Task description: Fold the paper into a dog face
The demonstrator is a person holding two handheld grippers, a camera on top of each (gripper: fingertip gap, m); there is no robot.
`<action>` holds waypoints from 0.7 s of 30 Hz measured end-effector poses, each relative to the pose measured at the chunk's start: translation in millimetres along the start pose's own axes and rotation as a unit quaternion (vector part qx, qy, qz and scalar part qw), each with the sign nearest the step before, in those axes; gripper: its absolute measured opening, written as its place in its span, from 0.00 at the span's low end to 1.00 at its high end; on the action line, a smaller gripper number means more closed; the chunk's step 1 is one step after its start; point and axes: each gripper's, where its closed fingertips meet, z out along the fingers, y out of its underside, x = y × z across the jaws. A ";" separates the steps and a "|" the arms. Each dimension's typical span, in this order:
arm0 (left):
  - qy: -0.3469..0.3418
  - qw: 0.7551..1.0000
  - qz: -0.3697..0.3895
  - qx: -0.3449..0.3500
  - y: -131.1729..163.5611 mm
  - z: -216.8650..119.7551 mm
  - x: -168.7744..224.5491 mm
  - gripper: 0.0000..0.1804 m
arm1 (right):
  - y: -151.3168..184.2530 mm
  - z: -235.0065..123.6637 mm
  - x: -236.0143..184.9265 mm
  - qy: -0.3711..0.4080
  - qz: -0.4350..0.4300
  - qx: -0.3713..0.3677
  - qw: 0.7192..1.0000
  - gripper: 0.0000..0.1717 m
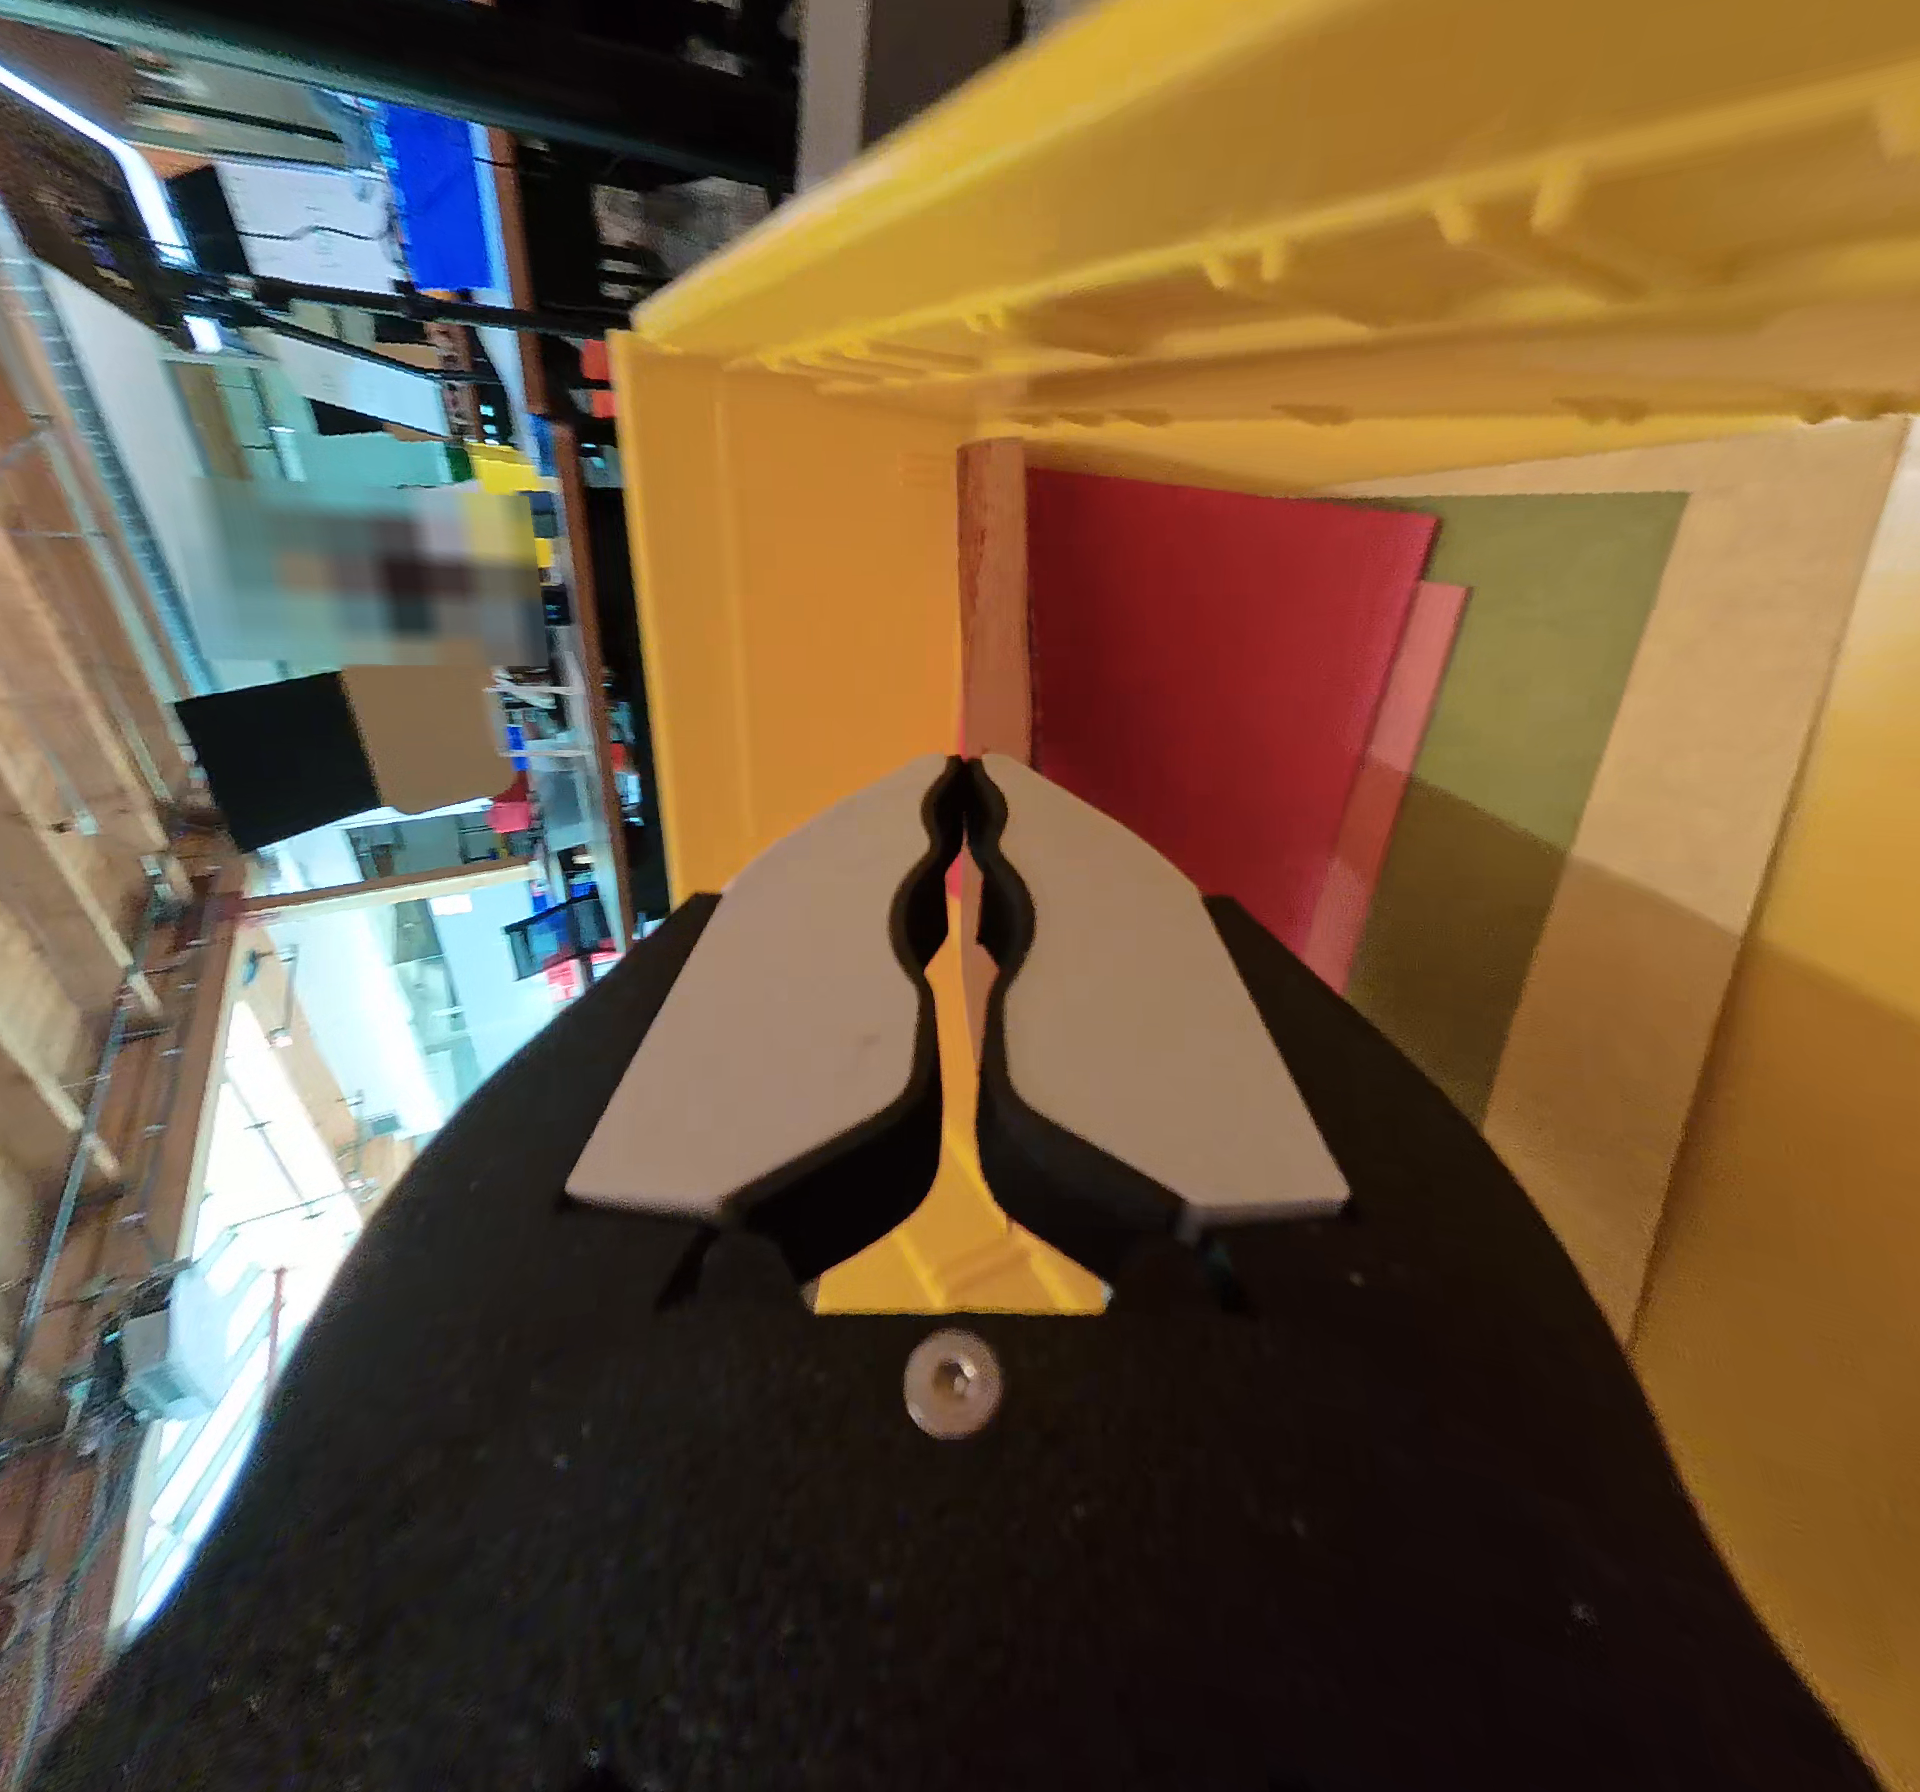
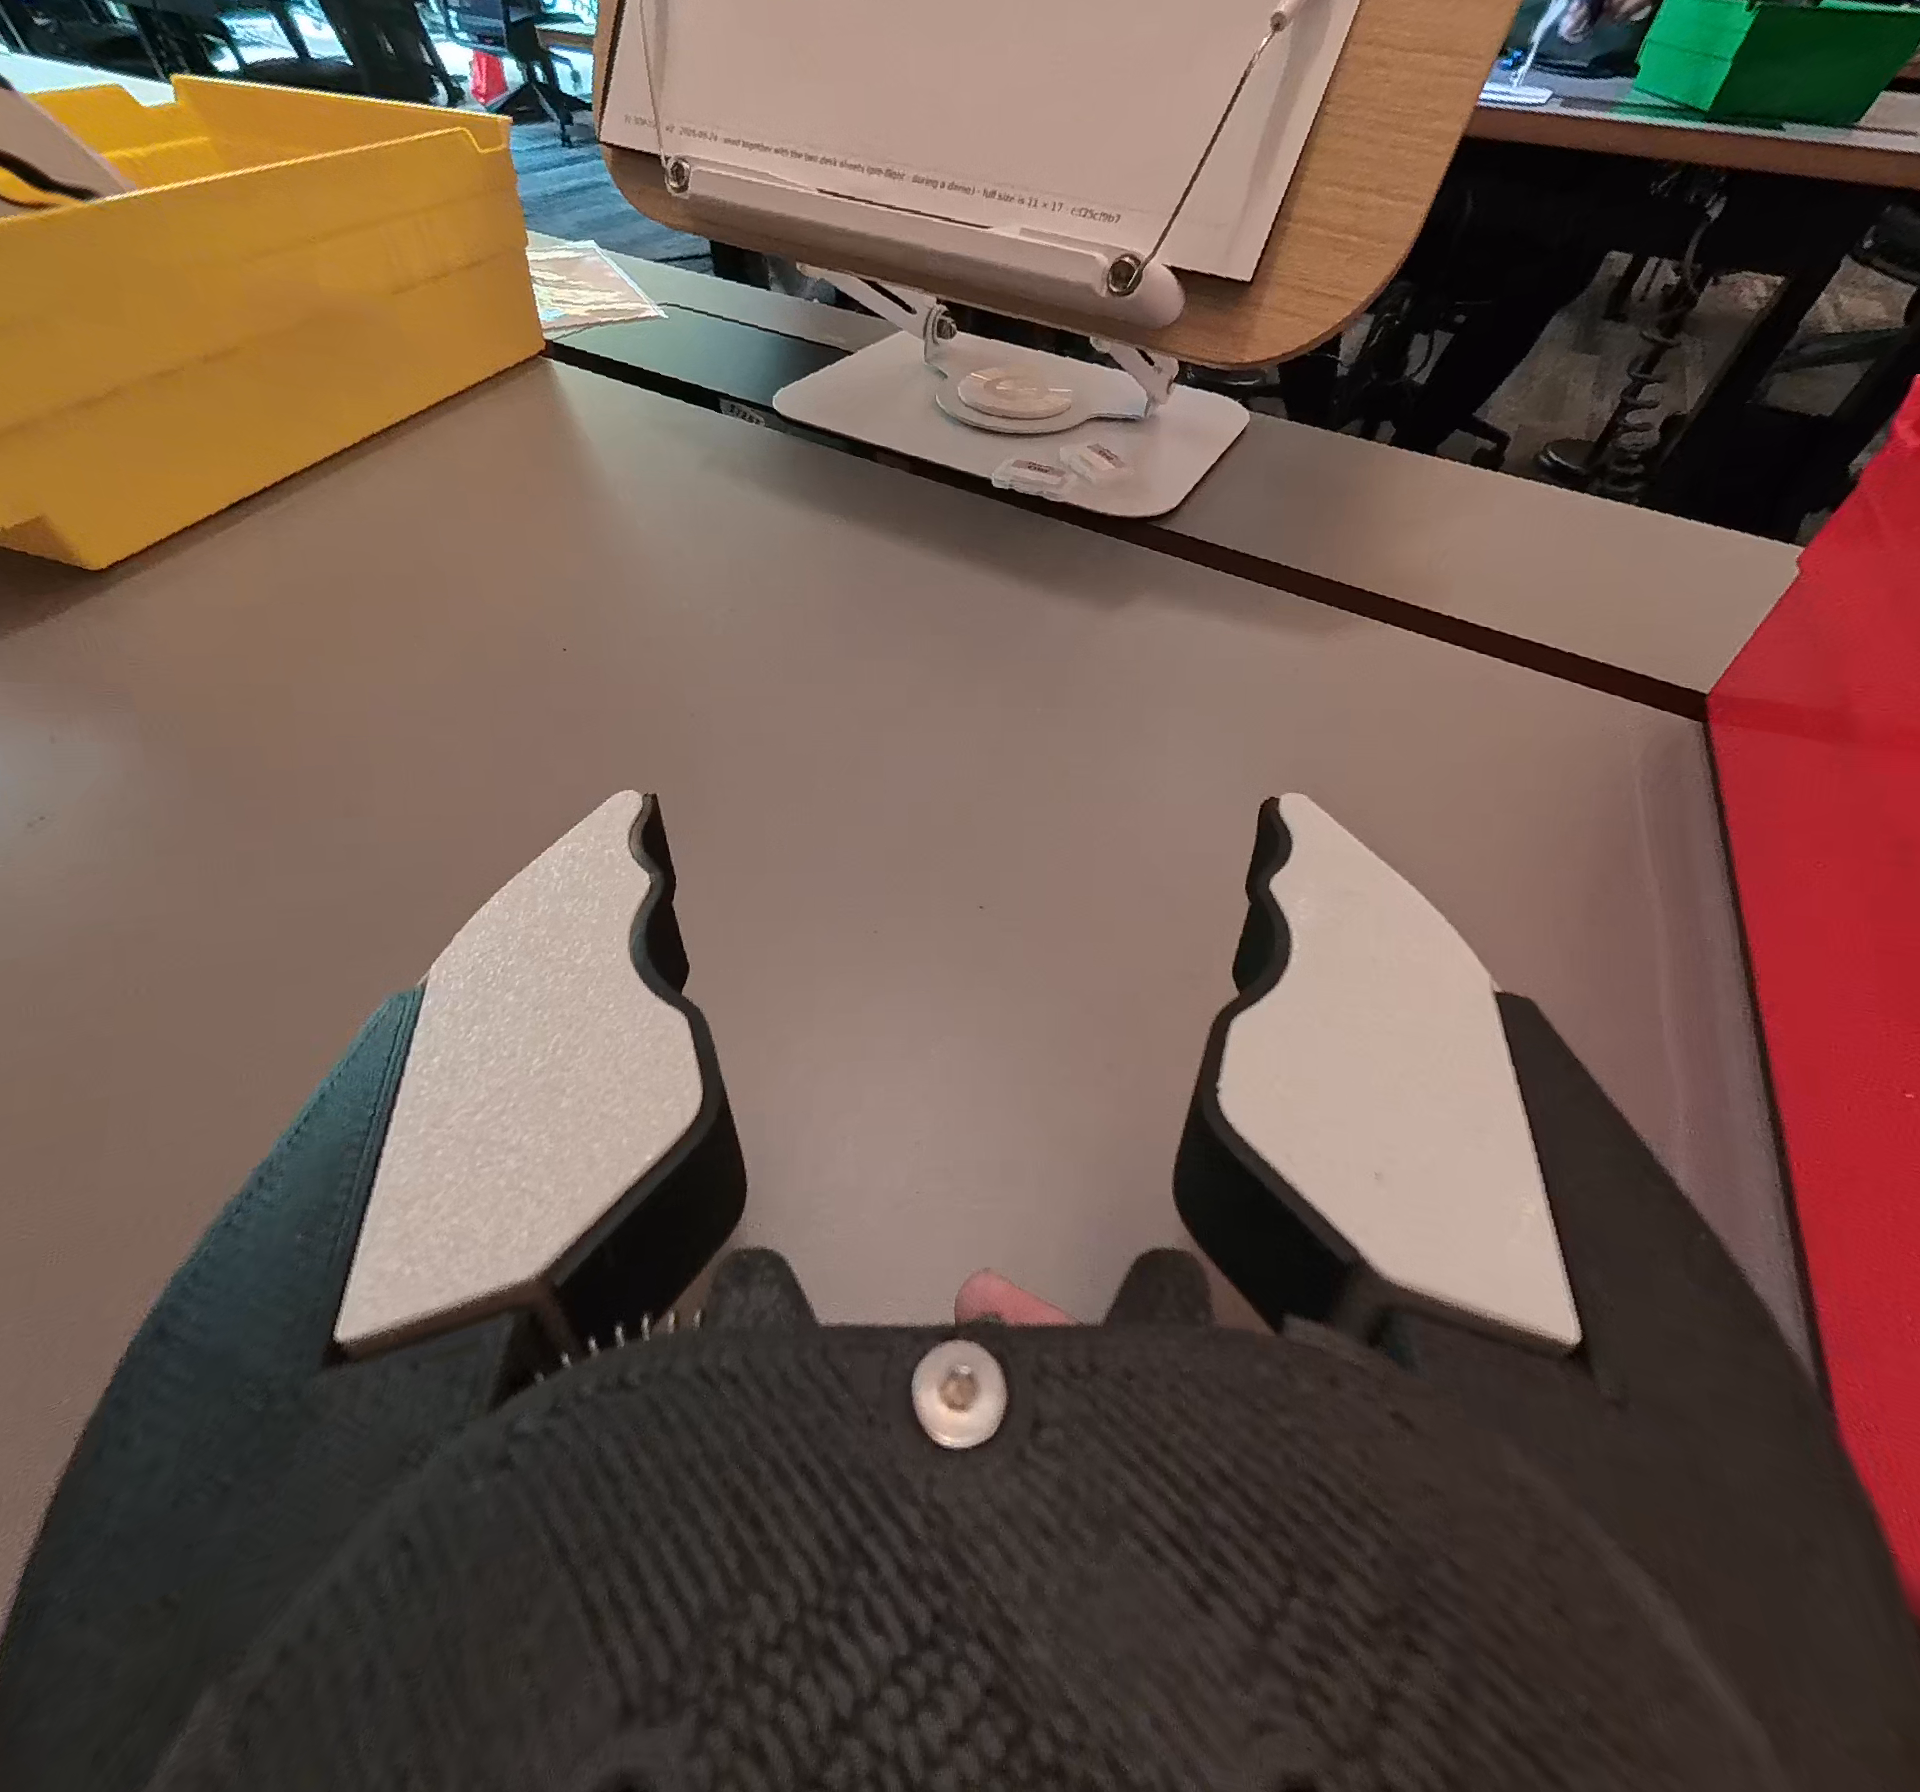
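My left claw (image 1: 966, 768) is pinched shut on the thin edge of a brownish paper sheet (image 1: 992, 599) inside the yellow bin (image 1: 810, 599), light, floppy and easily creased, while my right claw (image 2: 956, 807) hangs wide open over the table (image 2: 935, 662).

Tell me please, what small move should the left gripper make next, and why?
Probably lift straight up out of the yellow bin. The left gripper looks closed on the edge of a sheet of paper standing up from the stack, and the table lies bare for folding.
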 end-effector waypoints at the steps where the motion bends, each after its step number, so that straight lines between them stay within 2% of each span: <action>1: -0.015 1.000 0.004 0.002 -2.3 -5.2 -7.0 0.00 | 0.0 0.0 -0.1 -0.001 0.001 0.000 1.000 0.61; 6: -0.092 0.995 0.037 -0.012 -13.4 -41.8 -44.9 0.00 | -1.0 0.0 -2.5 -0.004 -0.002 0.001 1.000 0.61; 12: -0.176 0.984 0.026 -0.025 -35.7 -108.4 -94.3 0.00 | -2.9 -1.4 -1.1 -0.006 0.011 0.008 1.000 0.61; 16: -0.205 0.978 0.031 0.006 -80.2 -159.8 -109.9 0.00 | -2.0 -1.0 -1.1 -0.008 0.017 0.008 1.000 0.61; 21: -0.212 0.974 0.060 0.057 -156.4 -205.8 -90.5 0.00 | -4.6 -3.4 -1.3 -0.011 0.024 0.015 1.000 0.61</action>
